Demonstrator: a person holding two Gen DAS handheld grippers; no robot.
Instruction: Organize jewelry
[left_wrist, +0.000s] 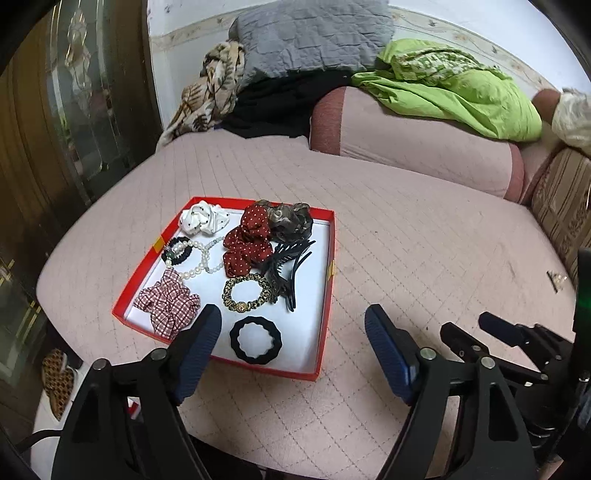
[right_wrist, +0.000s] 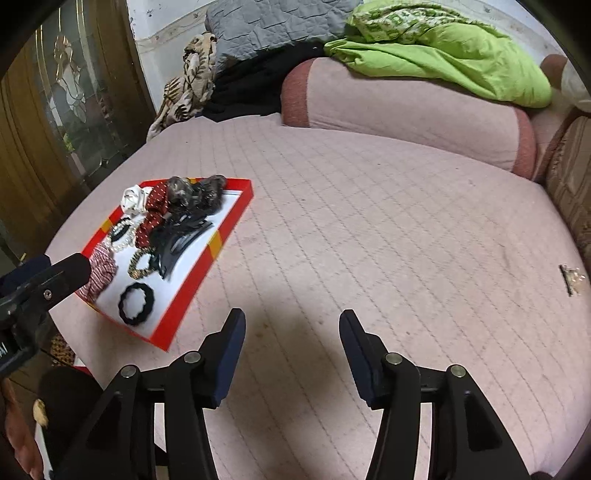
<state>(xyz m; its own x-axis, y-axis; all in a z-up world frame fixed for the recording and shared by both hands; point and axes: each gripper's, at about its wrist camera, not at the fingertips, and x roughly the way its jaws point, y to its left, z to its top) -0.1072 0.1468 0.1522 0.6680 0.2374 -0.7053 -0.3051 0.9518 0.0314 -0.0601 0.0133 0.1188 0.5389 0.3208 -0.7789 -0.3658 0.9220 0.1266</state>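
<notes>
I have both claws hanging over the bed (right_wrist: 369, 206), angled down at the pink quilted cover, and neither one carries anything. My left claw (left_wrist: 291, 332) stands spread wide, its near pad over the front edge of the red tray (left_wrist: 325, 295); nothing sits between its pads. My right claw (right_wrist: 291, 332) is also spread, with only bare cover under it, well apart from the tray.

The tray lies flat toward the left of the bed, and I read that as the collecting spot: everything in it is laid side by side so each piece can be picked singly. The black hair tie (left_wrist: 255, 340) lies alone in the near corner, the leopard-print band (left_wrist: 246, 292) just behind it, the checked scrunchie (left_wrist: 168, 304) to its left. Further back are the pearl bracelets (left_wrist: 195, 258), the red dotted scrunchie (left_wrist: 245, 240), the white scrunchie (left_wrist: 203, 218), a dark patterned scrunchie (left_wrist: 290, 218) and the black claw clips (left_wrist: 290, 273), which lean against the red one.

One small metallic piece (right_wrist: 570, 278) lies by itself near the right edge of the bed, far from the tray. I judge that is the stray left to gather, and my right claw is the closer one for it.
</notes>
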